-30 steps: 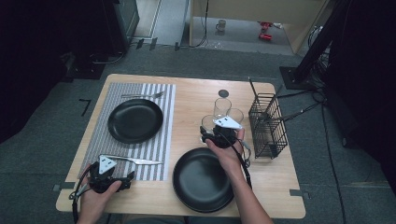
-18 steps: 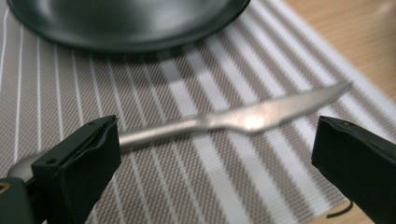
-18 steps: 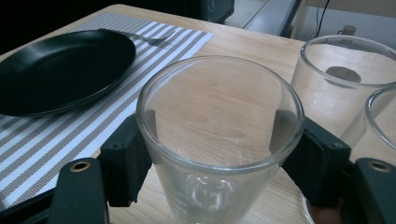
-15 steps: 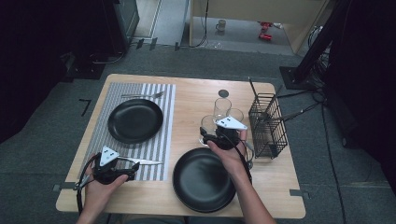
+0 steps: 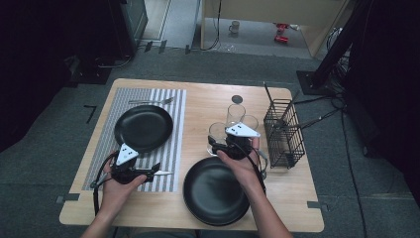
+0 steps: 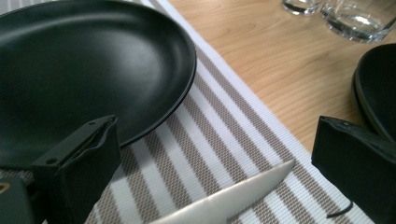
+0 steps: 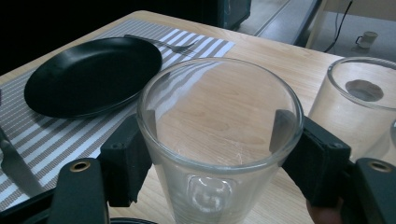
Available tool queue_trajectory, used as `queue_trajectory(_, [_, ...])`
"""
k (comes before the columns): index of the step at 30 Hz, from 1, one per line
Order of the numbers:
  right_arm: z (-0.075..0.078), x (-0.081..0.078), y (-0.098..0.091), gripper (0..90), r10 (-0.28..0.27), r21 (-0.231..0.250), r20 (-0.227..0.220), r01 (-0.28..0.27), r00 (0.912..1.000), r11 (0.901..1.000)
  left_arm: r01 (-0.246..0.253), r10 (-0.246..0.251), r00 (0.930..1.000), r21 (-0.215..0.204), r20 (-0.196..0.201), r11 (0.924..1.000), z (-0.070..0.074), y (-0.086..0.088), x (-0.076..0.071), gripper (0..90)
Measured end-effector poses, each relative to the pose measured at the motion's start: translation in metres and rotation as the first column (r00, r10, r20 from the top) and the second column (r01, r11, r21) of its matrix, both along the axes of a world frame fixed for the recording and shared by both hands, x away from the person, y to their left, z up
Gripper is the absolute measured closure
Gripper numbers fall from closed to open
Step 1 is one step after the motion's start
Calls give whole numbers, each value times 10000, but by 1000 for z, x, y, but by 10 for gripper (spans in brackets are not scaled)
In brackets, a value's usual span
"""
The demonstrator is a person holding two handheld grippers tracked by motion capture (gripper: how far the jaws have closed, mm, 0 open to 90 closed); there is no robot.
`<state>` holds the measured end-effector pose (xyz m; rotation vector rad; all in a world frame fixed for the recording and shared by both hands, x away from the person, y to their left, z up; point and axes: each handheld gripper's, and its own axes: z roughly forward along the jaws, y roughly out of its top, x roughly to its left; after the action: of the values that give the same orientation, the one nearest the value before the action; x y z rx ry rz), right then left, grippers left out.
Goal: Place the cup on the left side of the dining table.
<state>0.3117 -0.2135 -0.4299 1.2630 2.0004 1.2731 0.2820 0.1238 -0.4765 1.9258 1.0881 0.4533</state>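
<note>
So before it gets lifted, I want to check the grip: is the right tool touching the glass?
Touching. The right gripper view shows the right tool with both jaws pressed against the sides of the glass.

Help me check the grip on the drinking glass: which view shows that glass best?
The right gripper view: the glass sits close up between the right tongs, a pad pressing each side. The high view shows it small, partly behind the hand. The left gripper view catches glass bases at its top edge; which is the held one I cannot tell.
</note>
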Motion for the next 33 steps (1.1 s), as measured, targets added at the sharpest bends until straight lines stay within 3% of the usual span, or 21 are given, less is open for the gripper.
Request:
queue_trajectory(10, [4, -3, 4, 294, 242, 80, -14, -242, 9997, 9997, 533, -532, 9986, -341, 40, 9980, 2, -20, 11, 17])
queue_trajectory(18, [8, -7, 4, 294, 394, 171, -1, -394, 9992, 9991, 906, -907, 9959, -368, -22, 9952, 3, -39, 19, 17])
queue_trajectory(33, [16, -13, 10, 294, 663, 299, 106, -666, 9977, 9973, 1719, -1720, 9851, -924, 73, 9808, 5, -67, 28, 17])
